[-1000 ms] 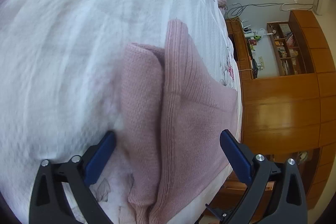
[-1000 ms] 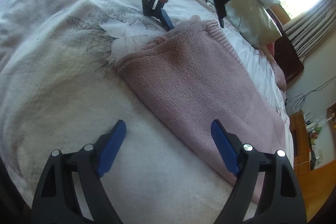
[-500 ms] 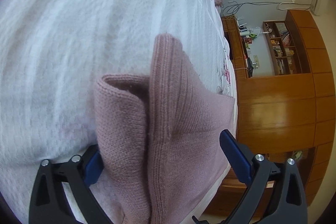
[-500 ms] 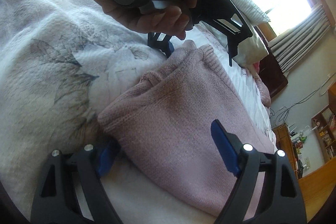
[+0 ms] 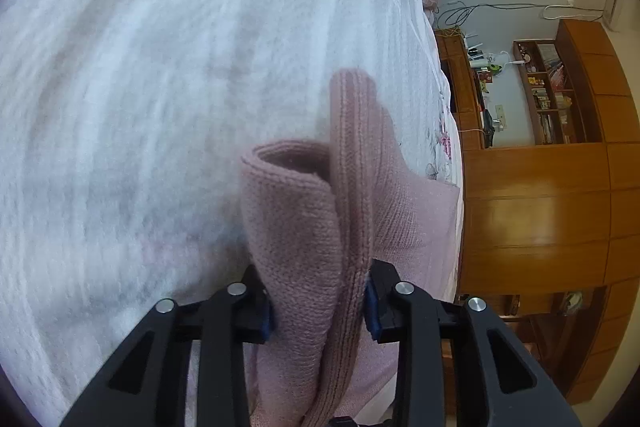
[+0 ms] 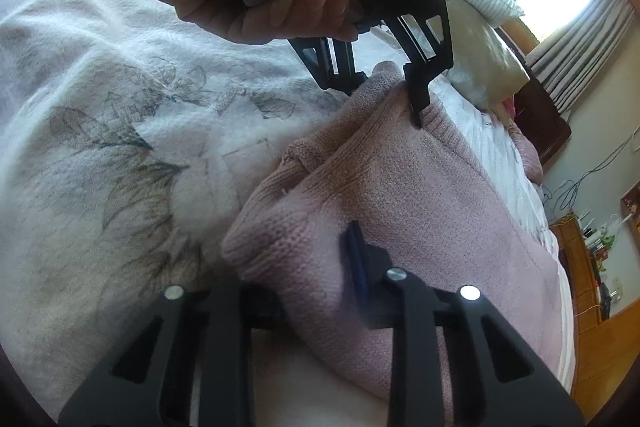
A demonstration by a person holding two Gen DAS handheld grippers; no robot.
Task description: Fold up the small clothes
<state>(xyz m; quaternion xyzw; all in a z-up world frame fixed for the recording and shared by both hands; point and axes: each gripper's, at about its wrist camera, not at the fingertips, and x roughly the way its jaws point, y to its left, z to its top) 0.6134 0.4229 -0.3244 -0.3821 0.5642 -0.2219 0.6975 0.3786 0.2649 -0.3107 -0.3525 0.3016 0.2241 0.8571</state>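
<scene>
Left gripper [image 5: 318, 301] and right gripper [image 6: 316, 291]: jaws clamped on the pink knit [image 6: 420, 195]. Risk: bulky, shallow bites may slip on lifting, or drag the bedspread [image 6: 120, 107].

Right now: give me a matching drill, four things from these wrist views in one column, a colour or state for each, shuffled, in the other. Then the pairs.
Things:
1. left gripper
2. pink knit garment
3. bedspread
4. cabinets

States:
A. white, with a grey leaf print
B. orange-brown wood, beside the bed
C. shut on a bunched edge of knit
D. lying on the bed, pinched at two spots along one edge

Pairs: 1-C, 2-D, 3-A, 4-B. The right gripper makes the second pinch.
</scene>
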